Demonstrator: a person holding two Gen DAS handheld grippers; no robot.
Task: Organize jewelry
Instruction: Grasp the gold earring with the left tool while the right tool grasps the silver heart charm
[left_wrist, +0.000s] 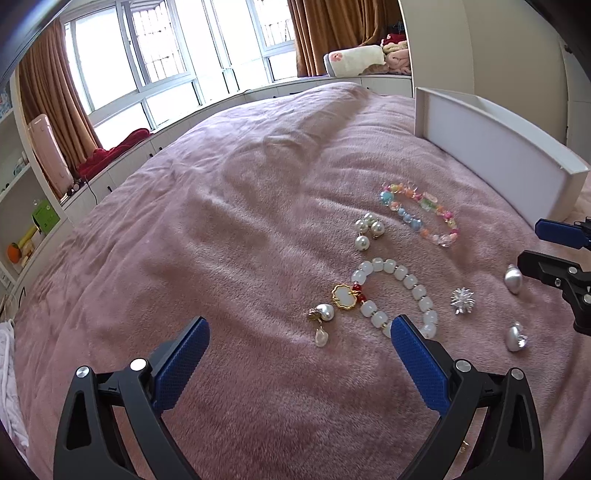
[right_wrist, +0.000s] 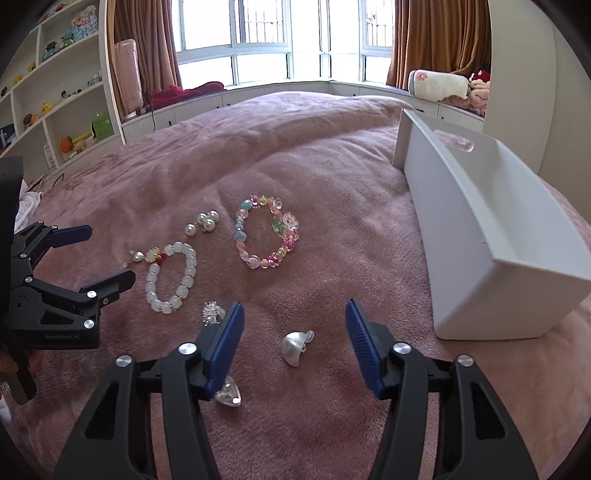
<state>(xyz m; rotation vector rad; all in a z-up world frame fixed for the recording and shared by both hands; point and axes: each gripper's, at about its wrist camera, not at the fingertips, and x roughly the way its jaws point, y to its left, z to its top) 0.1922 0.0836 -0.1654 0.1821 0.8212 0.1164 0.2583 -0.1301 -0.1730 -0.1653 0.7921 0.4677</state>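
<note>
Jewelry is spread across the pink blanket on the bed, all of it loose, none in the white box that sits at the right side. I'm looking down my right gripper now: its blue fingers stand apart with nothing pressed between them, and a silver dome earring lies on the blanket in the gap, touching neither pad. A second silver earring peeks out just under the left finger. Beside that finger's tip sits a small spiky silver piece.

Further out, the white bead bracelet with its gold clasp lies left of centre, the pearl cluster just beyond it, and the colourful bead bracelet to its right, nearer the box.

Over on my left gripper, the fingers are spread wide and empty, hanging above the blanket. The white bracelet's lower end sits right at the right fingertip; a pearl drop earring lies just ahead between the tips.
</note>
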